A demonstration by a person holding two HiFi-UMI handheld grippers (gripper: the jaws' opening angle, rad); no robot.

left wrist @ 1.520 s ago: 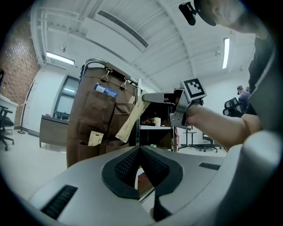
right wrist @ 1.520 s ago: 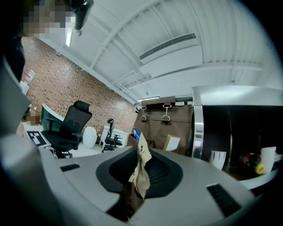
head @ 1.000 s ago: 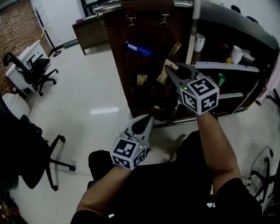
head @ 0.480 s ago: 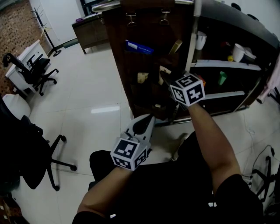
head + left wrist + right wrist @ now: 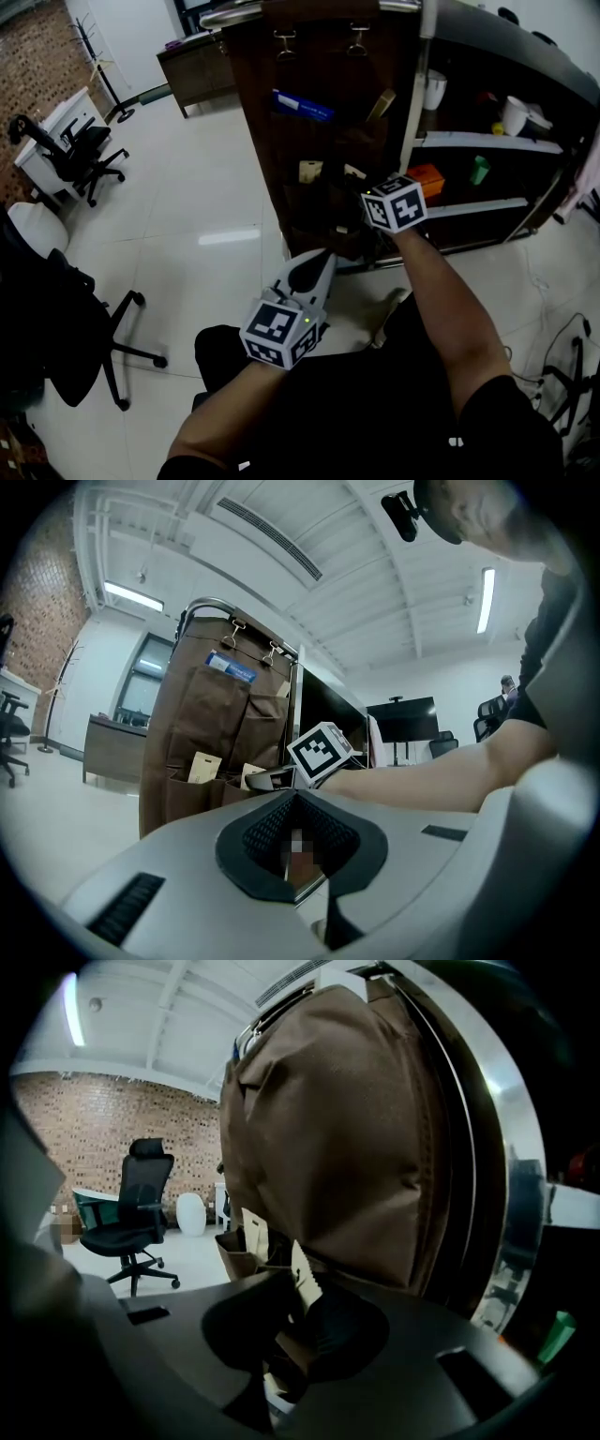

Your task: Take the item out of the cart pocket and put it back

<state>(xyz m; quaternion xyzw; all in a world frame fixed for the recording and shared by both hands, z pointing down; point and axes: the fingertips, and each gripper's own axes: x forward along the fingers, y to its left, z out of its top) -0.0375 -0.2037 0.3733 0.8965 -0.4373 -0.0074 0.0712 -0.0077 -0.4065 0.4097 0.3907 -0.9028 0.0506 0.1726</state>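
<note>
A brown fabric pocket organizer [image 5: 309,141] hangs on the end of the cart. My right gripper [image 5: 342,187] is down at its middle row of pockets, shut on a kraft paper pouch [image 5: 302,1274] with a serrated top edge. In the head view only the pouch's pale top [image 5: 350,172] shows. A second pouch [image 5: 310,171] stands in the pocket to its left, and another [image 5: 380,103] sticks out of an upper pocket. My left gripper [image 5: 317,261] hangs low over the person's lap, shut and holding nothing, well short of the organizer.
The cart's shelves [image 5: 487,142] to the right carry white cups [image 5: 511,114], a green item [image 5: 479,169] and an orange box [image 5: 427,178]. A blue tag [image 5: 302,106] sits high on the organizer. Office chairs [image 5: 80,150] stand on the tiled floor at left.
My right gripper has come down and to the left with the pouch, from beside the upper pockets to the middle row. The left gripper has stayed put.
</note>
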